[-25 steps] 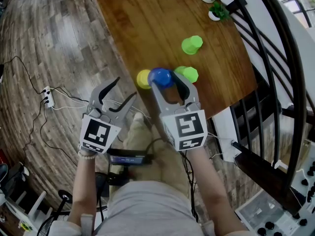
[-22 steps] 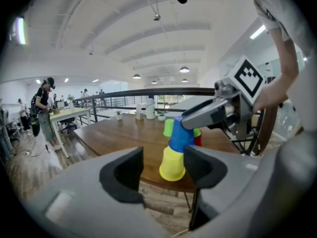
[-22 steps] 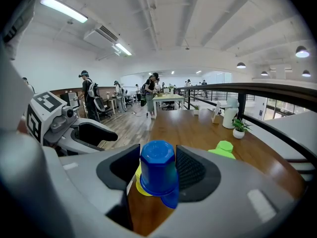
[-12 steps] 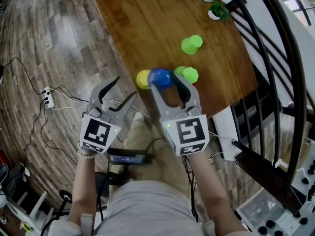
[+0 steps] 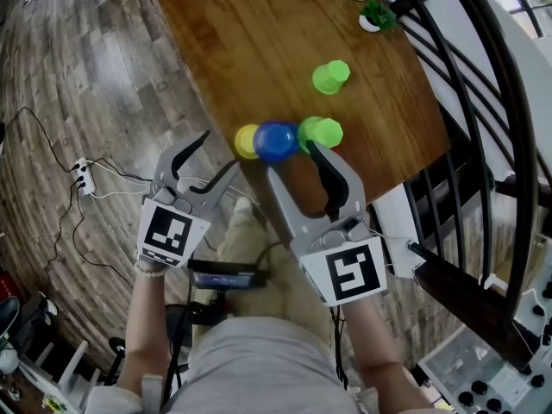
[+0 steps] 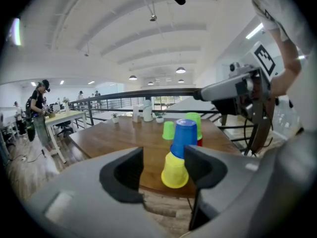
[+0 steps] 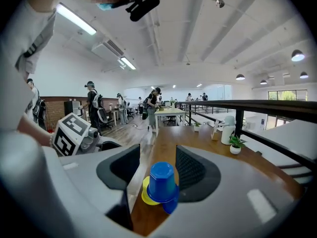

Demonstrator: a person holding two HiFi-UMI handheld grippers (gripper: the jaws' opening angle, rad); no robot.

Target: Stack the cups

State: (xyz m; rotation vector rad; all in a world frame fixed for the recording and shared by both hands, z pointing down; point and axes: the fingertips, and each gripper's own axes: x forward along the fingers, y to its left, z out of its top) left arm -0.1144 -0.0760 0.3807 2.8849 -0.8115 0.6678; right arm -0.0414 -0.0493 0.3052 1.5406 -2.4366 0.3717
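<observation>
Holding nothing, left claw (image 5: pixel 220 152) and right claw (image 5: pixel 295 162) both gape; blue cup (image 5: pixel 276 141) looks stacked, so grasp the near green cup (image 5: pixel 326 132) next.

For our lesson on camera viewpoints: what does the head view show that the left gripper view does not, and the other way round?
Head view only: a power strip on the floor. Left gripper view only: ceiling lamps and a person at a far desk. Both: the wooden table, the yellow cup, the blue cup, a lone green cup and the right gripper, its jaws apart.
</observation>
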